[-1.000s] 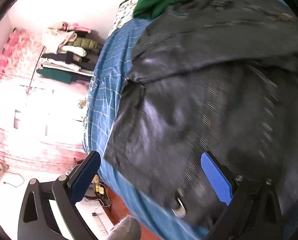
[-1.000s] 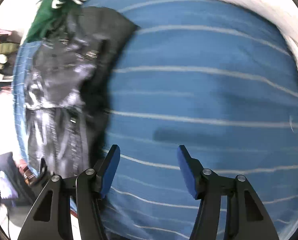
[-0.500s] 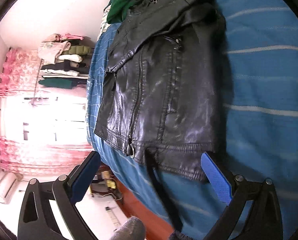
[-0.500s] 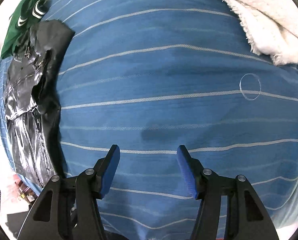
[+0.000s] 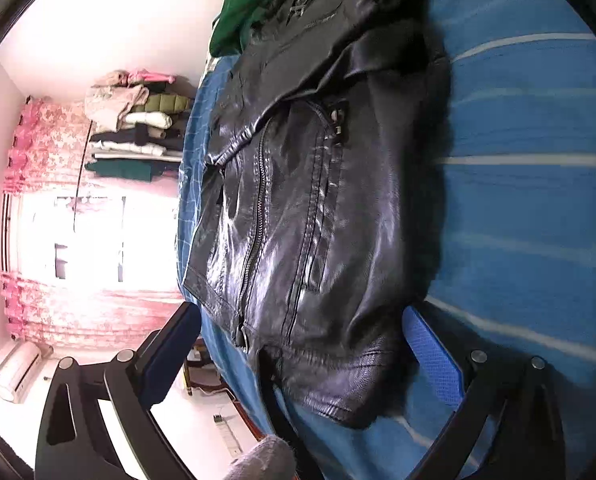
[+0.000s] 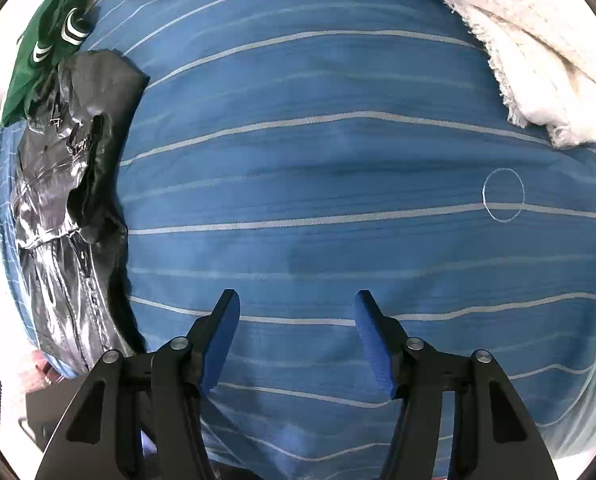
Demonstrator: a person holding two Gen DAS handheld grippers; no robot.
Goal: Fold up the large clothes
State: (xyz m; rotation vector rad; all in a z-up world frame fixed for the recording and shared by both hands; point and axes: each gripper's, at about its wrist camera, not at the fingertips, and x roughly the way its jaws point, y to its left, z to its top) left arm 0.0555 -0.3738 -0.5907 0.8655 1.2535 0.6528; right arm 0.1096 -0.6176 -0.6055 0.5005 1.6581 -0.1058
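A black leather jacket [image 5: 310, 208] lies on a blue striped bed cover [image 5: 538, 208], zipper side up, near the bed's edge. My left gripper [image 5: 302, 324] is open, its blue pads on either side of the jacket's hem, not holding it. In the right wrist view the jacket [image 6: 62, 208] lies at the far left. My right gripper [image 6: 296, 304] is open and empty above the bare blue cover [image 6: 318, 184], apart from the jacket.
A green garment [image 5: 238, 20] with white stripes lies beyond the jacket's collar; it also shows in the right wrist view [image 6: 50, 36]. A white fluffy blanket [image 6: 518, 52] lies at the top right. Stacked clothes [image 5: 134, 120] and a pink curtain [image 5: 38, 152] stand past the bed's edge.
The left gripper has drawn back from close over the jacket, then come nearer its hem. The right gripper has swung right, away from the jacket, over bare cover.
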